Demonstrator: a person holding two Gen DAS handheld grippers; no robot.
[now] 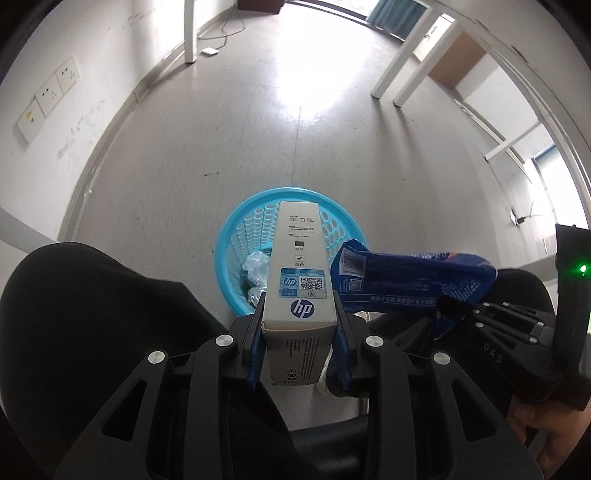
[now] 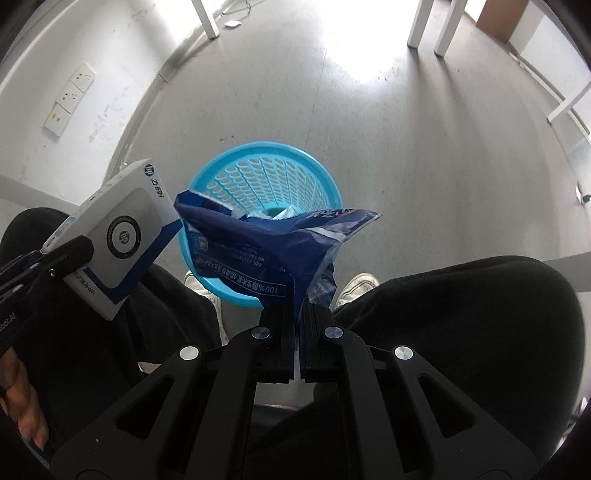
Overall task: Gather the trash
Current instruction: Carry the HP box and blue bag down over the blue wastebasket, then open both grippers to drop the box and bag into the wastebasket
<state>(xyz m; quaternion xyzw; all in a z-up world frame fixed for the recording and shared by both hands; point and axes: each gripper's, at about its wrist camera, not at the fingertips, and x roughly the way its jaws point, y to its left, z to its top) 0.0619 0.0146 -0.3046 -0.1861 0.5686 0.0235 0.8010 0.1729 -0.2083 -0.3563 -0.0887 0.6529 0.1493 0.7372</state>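
My left gripper (image 1: 300,325) is shut on a white HP box (image 1: 300,258) and holds it above the near rim of a blue mesh basket (image 1: 236,236) on the floor. The box also shows in the right wrist view (image 2: 122,229). My right gripper (image 2: 300,314) is shut on a crumpled blue plastic wrapper (image 2: 258,243) and holds it over the basket (image 2: 266,166). The wrapper also shows in the left wrist view (image 1: 406,277), right of the box. Clear plastic trash (image 1: 255,266) lies inside the basket.
The person's black-trousered knees (image 2: 461,332) and white shoes (image 2: 356,286) flank the basket. A white wall with sockets (image 1: 55,92) runs on the left. White table legs (image 1: 399,70) stand far right, another leg (image 1: 190,29) and a cable far back.
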